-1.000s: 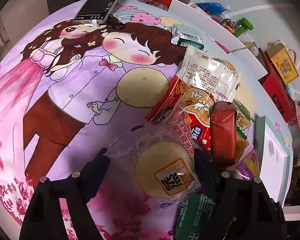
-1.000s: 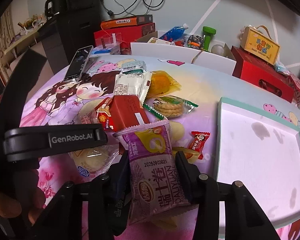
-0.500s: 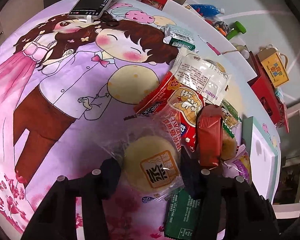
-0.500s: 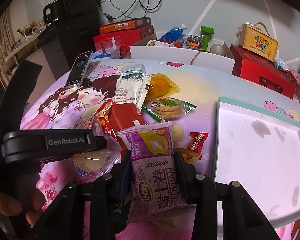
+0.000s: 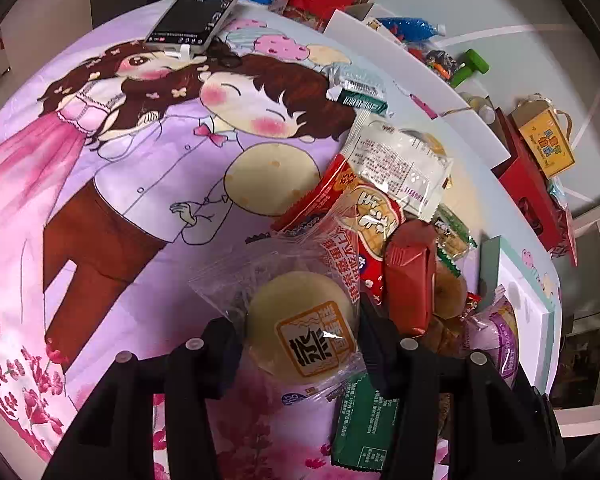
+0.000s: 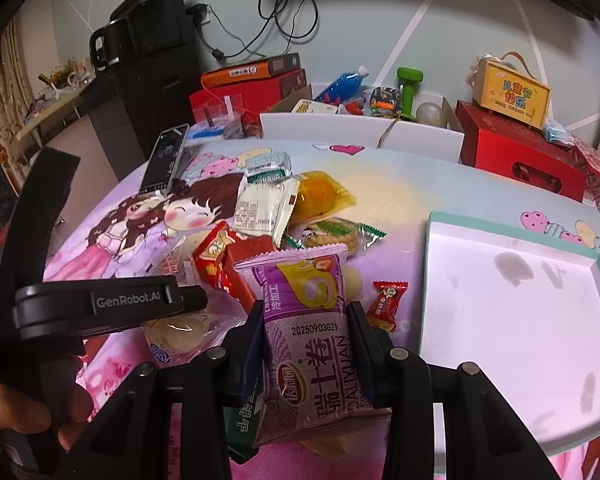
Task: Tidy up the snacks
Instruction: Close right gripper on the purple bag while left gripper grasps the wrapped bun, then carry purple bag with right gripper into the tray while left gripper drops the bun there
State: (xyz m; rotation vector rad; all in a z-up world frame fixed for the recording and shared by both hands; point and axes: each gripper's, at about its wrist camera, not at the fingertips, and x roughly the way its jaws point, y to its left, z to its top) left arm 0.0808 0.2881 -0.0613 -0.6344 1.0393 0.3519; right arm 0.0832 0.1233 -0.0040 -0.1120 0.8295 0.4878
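My right gripper (image 6: 306,344), pinching the purple snack packet (image 6: 308,344) with its long axis along the fingers, sits just left of the empty white tray (image 6: 512,304), nearer it than my left gripper (image 5: 300,332), clamped on the round cake packet (image 5: 300,320).

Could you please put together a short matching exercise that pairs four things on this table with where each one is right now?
Things:
1. purple snack pack
2. round cake in a clear wrapper
3. phone
4. white tray

Places:
A. at the far edge of the cartoon tablecloth
B. between the fingers of the left gripper
C. between the fingers of the right gripper
D. on the table to the right of the snack pile, nothing in it

Pairs: 1-C, 2-B, 3-A, 4-D
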